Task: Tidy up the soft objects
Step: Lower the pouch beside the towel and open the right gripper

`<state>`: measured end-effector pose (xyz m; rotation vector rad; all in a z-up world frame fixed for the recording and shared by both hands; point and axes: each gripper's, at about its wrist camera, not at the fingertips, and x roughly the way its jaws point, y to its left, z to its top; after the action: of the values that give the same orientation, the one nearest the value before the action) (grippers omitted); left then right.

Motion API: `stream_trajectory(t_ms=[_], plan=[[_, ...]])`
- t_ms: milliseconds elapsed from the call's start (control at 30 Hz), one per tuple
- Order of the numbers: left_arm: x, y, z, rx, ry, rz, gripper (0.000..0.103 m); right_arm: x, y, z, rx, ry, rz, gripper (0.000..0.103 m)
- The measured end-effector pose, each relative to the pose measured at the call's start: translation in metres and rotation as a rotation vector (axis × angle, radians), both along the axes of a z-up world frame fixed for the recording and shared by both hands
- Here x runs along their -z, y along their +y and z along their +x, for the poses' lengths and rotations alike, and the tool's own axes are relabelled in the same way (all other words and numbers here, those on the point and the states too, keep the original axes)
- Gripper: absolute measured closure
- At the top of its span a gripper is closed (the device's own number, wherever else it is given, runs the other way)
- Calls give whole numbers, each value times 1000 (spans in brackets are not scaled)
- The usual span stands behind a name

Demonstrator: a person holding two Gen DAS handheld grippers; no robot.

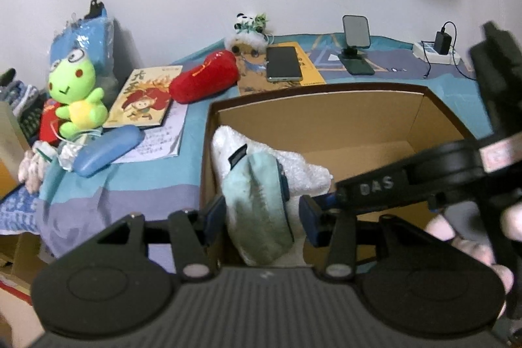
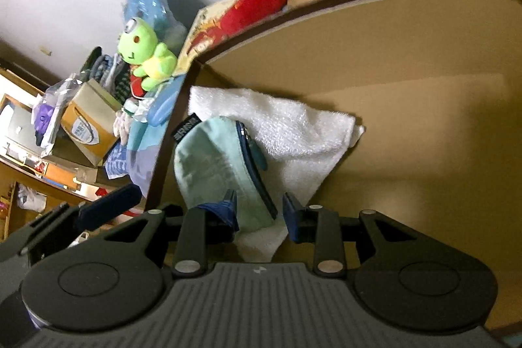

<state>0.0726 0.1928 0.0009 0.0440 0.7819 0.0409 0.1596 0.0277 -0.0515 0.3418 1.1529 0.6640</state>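
Note:
An open cardboard box (image 1: pixel 326 106) stands on the bed. In its left corner a white towel (image 1: pixel 310 172) lies against the wall, with a mint-green zip pouch (image 1: pixel 261 204) on top of it. My left gripper (image 1: pixel 262 216) is open and straddles the pouch's near end, with a gap at its right finger. From the right wrist the same pouch (image 2: pixel 215 165) and towel (image 2: pixel 293 126) show inside the box (image 2: pixel 407 54). My right gripper (image 2: pixel 259 209) is open a little around the pouch's lower end, its pads not pressing. A green frog plush (image 1: pixel 73 93) and a red plush (image 1: pixel 204 77) lie outside the box.
Left of the box lie a blue glasses case (image 1: pixel 107 149), a picture book (image 1: pixel 143 97) and papers. Behind it are a phone (image 1: pixel 284 64), a phone stand (image 1: pixel 355 44), a power strip (image 1: pixel 437 51) and a small panda toy (image 1: pixel 248 22). A person's hand (image 1: pixel 456 237) holds the right gripper's handle.

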Motion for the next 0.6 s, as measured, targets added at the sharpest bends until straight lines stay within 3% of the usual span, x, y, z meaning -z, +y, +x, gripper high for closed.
stream_trajectory(t_ms=[133,600], plan=[[-10,-20,-7,-23,-4,46,56,-11,-13,-8,9,-54,17,88],[-25,-107,-29,-35,-2,81,54,-37,-95,-46,33,-137,74,88]])
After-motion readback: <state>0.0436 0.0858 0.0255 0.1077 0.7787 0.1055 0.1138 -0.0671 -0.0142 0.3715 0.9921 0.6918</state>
